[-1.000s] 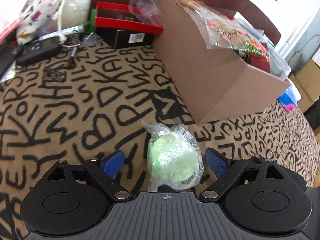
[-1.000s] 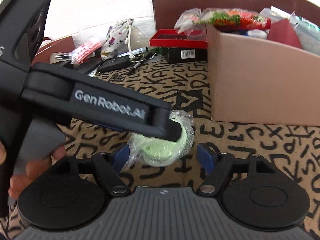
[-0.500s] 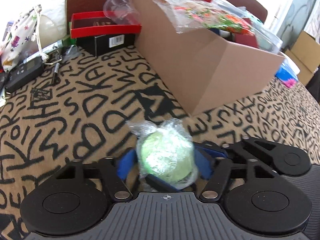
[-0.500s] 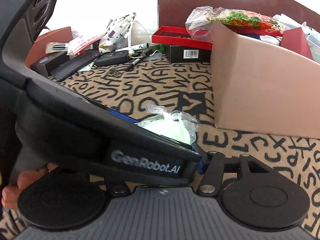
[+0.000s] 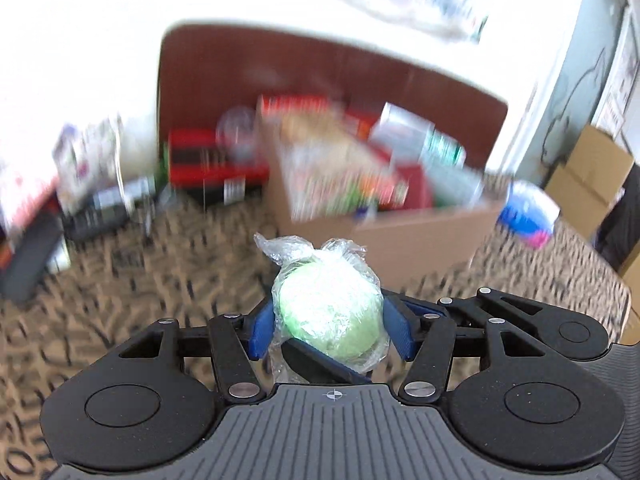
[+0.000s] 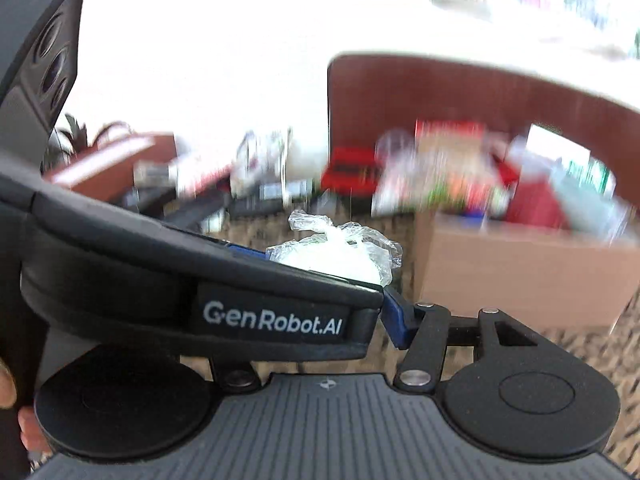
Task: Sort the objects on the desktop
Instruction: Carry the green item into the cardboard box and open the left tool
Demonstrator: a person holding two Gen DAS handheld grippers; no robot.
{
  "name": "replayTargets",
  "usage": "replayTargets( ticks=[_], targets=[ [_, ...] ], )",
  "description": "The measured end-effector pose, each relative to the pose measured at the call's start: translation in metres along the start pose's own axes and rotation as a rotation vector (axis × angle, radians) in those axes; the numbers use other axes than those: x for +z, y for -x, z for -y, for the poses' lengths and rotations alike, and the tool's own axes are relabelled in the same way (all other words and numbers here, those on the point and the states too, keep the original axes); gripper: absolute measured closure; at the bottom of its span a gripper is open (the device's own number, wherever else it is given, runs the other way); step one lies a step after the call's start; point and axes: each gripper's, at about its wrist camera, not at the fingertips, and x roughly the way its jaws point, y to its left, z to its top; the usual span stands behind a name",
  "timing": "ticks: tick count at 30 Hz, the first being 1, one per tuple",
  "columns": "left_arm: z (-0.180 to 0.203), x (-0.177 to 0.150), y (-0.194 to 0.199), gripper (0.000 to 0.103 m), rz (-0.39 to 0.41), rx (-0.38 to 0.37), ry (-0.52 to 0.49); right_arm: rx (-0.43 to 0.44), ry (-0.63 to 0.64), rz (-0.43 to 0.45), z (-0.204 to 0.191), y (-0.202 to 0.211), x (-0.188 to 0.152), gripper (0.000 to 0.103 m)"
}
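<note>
Tan tablecloth printed with black letters [image 5: 168,280] covers the surface; both views are motion-blurred. Open brown cardboard box [image 5: 400,232], heaped with blurred packets, stands beyond the grippers, with a red-lidded black box [image 5: 212,164] just beside it on its left. Dark flat devices [image 5: 92,220] lie well apart at far left.

Left wrist view: left gripper [image 5: 328,328] has its blue-padded fingers [image 5: 260,328] pinching a pale green ball wrapped in clear crinkled plastic [image 5: 330,314], pad touching each side, the ball raised off the cloth in front of the box. The right gripper's body shows just beside it at lower right.

Right wrist view: the left gripper's black body marked "GenRobot.AI" crosses the foreground and hides most of the ball; only the wrap's top shows. Right gripper [image 6: 340,304]: one blue pad [image 6: 394,320] shows beside the wrap; the other is hidden, so its grip cannot be judged.
</note>
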Motion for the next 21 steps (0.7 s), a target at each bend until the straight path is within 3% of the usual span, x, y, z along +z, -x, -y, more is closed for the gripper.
replayTargets(
  ticks=[4, 9, 16, 21],
  targets=[
    [0.007, 0.038, 0.008, 0.035, 0.082, -0.008, 0.002, -0.015, 0.033, 0.08, 0.011, 0.01, 0.035, 0.04],
    [0.008, 0.088, -0.013, 0.034, 0.127, -0.05, 0.01, -0.045, 0.051, 0.131, 0.038, -0.003, 0.077, 0.04],
    [-0.012, 0.139, -0.082, 0.034, 0.074, -0.169, 0.139, -0.081, 0.041, 0.096, 0.089, -0.053, 0.111, 0.04],
    [-0.019, 0.157, -0.134, 0.034, 0.037, -0.202, 0.16, -0.109, 0.037, 0.048, 0.118, -0.089, 0.119, 0.04]
  ],
)
